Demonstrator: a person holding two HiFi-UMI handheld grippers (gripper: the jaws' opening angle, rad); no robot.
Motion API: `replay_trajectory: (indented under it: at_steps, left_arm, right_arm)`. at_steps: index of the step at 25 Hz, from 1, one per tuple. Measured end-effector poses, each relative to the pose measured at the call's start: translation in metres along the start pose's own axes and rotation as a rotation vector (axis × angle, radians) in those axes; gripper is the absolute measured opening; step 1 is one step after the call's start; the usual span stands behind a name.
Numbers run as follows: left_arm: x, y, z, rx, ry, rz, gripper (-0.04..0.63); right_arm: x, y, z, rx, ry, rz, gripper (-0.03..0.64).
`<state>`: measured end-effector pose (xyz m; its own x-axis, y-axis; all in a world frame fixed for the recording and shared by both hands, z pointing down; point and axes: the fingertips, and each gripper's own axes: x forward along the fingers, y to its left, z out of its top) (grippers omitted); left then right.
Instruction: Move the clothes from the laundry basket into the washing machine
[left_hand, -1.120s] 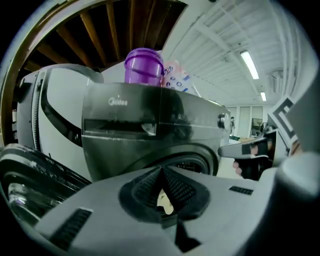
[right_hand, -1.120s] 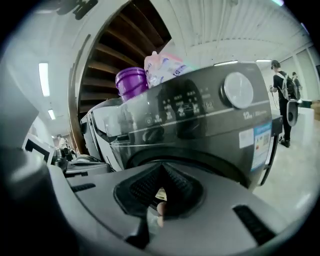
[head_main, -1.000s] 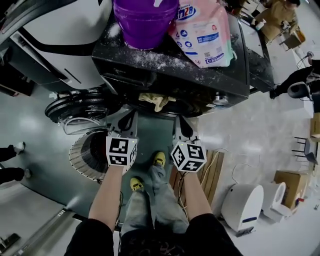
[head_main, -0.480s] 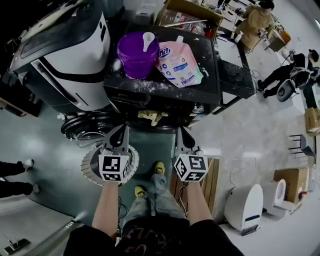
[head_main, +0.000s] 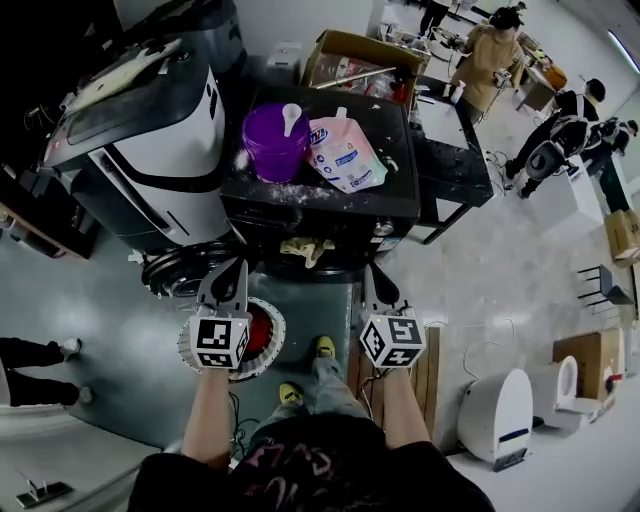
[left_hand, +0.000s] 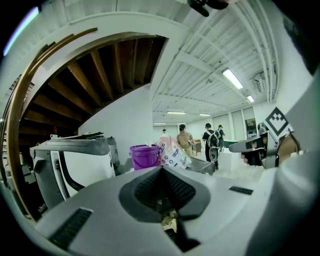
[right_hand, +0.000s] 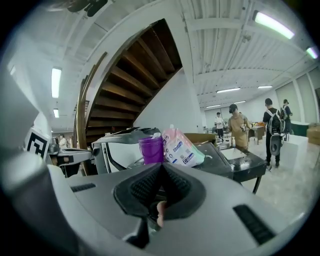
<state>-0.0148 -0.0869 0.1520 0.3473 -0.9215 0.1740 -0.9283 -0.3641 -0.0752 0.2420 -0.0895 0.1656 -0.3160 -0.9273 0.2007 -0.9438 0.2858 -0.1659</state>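
Both the left gripper (head_main: 236, 268) and right gripper (head_main: 374, 272) have risen since, fingers (head_main: 226, 284) closed on nothing; the laundry basket (head_main: 276, 345), red clothes (head_main: 258, 334) inside, sits below the left fingers

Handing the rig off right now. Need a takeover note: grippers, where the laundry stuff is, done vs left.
Left gripper: shut, nothing seen in it, over the laundry basket in the head view.
Right gripper: shut, nothing seen in it, alongside.
Washing machine: directly ahead; a yellowish cloth hangs at its front opening, apparently not fully inside.
Basket: a red item lies in it.
Left: likely push the cloth in, then move the red item.
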Motion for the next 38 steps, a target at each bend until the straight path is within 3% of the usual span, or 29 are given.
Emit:
replay_trajectory:
  at_steps: [12, 21, 38]
  left_arm:
    - [-0.014, -0.008, 0.035, -0.006, -0.02, 0.003, 0.011]
    - [-0.006, -0.004, 0.056, -0.01, -0.04, 0.05, 0.011]
    - [-0.013, 0.004, 0.074, -0.002, -0.071, 0.064, 0.011]
  right_arm:
    - [-0.015, -0.016, 0.043, -0.046, -0.019, 0.022, 0.005]
    - [-0.016, -0.04, 0.068, -0.06, -0.044, 0.027, 0.003]
    - [-0.022, -0.034, 0.083, -0.041, -0.09, 0.003, 0.003]
